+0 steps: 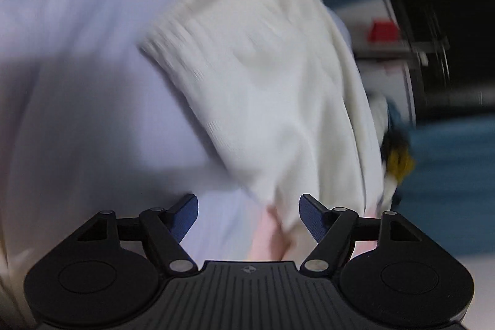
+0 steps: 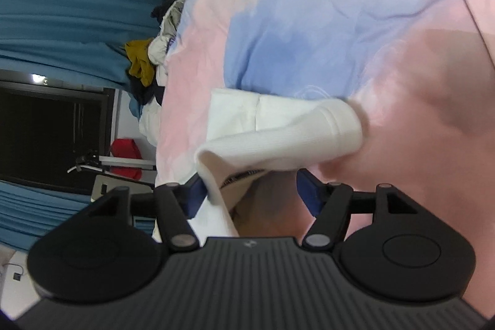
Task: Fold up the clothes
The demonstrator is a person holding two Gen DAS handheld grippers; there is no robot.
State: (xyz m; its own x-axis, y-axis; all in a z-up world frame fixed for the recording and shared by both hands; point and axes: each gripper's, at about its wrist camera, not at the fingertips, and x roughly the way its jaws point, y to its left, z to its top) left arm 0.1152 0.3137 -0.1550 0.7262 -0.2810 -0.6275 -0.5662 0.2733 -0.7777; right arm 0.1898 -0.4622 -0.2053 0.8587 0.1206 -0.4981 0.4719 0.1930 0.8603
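Two claws, both spread wide with nothing pinched, and the white knit garment point(image 2: 278, 132) is what I have to catch. From my right claw point(image 2: 250, 190) it lies straight ahead and very near: a folded edge curls up just beside the left finger point(image 2: 193, 194), and the fabric drapes down between the fingers without either pad pressing it. Its long axis runs crosswise to the claw, from that curled edge toward a rounded ribbed end further right. From my left claw point(image 1: 249, 215) the garment point(image 1: 253, 82) sits ahead and to the right, its lower corner just inside the right finger point(image 1: 312, 215), though that view is heavily blurred. I judge the right claw nearer a clean grip. The garment looks soft, cream-white, ribbed at the edge, and rests on the pink and blue bedsheet point(image 2: 340, 20).
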